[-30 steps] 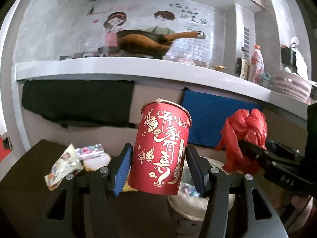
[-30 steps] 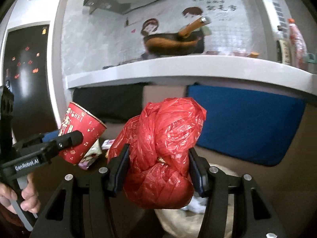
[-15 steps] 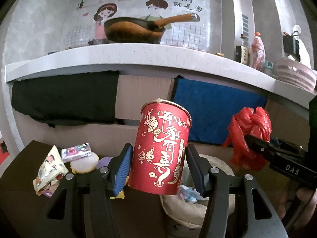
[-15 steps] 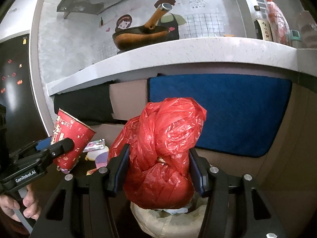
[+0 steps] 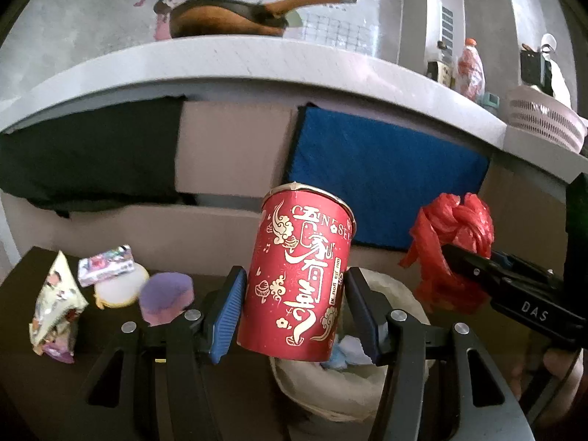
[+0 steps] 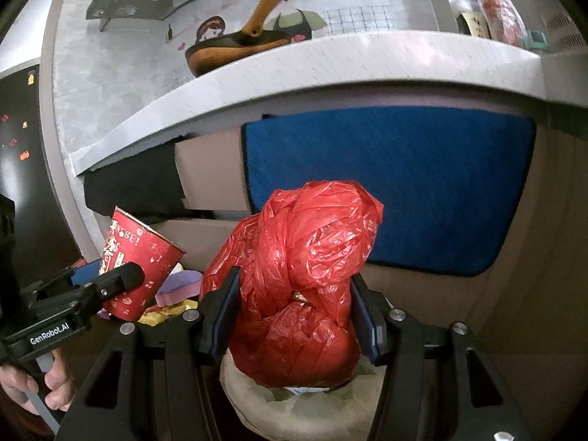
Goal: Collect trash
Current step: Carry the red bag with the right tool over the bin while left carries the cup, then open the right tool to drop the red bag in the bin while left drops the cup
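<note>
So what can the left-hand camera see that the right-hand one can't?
Only the left wrist view shows the snack packet, the small wrapper and the pink basket. Only the right wrist view shows the dark fridge door. Both show the red cup, the red plastic bag, the lined bin and the pan.

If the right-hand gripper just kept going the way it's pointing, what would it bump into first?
Probably the lined trash bin just below and ahead: the right gripper, its jaws clamped on the red plastic bag, points downward over it. Depth is uncertain.
</note>
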A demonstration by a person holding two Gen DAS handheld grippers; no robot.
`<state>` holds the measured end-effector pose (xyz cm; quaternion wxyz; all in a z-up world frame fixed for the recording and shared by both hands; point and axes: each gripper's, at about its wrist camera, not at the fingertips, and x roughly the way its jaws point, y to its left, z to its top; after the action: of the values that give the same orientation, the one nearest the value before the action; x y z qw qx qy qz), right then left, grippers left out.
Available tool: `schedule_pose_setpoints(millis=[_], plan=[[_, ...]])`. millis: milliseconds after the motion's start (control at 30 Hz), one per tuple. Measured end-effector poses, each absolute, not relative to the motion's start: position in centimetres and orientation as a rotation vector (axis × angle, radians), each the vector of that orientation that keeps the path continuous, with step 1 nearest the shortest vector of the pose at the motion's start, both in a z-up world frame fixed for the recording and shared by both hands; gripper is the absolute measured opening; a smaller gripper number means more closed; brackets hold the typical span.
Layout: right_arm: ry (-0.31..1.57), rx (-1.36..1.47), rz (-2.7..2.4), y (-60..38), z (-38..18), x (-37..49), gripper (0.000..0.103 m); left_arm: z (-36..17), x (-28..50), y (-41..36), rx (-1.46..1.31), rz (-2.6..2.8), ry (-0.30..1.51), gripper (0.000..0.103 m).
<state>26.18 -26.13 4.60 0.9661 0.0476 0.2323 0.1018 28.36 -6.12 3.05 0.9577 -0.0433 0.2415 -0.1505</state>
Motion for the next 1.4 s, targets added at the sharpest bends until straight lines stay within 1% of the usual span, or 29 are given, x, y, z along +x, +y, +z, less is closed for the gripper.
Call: schedule_pose_setpoints(millis=[433, 767, 967, 1300, 1367, 1400], plan=[[0.516, 0.112, 0.173, -27.0, 2.3, 27.3, 0.053, -0.1, 31.3, -7.7, -0.126, -0.377, 0.614, 0.056], [0.563, 0.135, 0.164, -27.3, 0.3, 28.7, 0.053, -1.3, 33.0, -8.2, -0.134, -0.386, 0.634, 0.056], [0.59, 0.157, 0.159, -27.6, -0.8, 29.8, 0.054, -3.0, 34.4, -8.6, -0.157, -0.436, 0.705, 0.056], [0.624, 0.181, 0.159, -27.6, -2.1, 31.2, 0.054, -4.3, 36.6, -8.9, -0.174, -0.477, 0.742, 0.058], [0.624, 0.194, 0.143, -27.7, -2.4, 31.2, 0.055, -4.6, 37.1, -8.9, -0.168, -0.509, 0.76, 0.059], [0.623, 0.197, 0.135, -27.8, -2.5, 31.2, 0.058, -4.7, 37.2, -8.9, -0.166, -0.521, 0.767, 0.06]])
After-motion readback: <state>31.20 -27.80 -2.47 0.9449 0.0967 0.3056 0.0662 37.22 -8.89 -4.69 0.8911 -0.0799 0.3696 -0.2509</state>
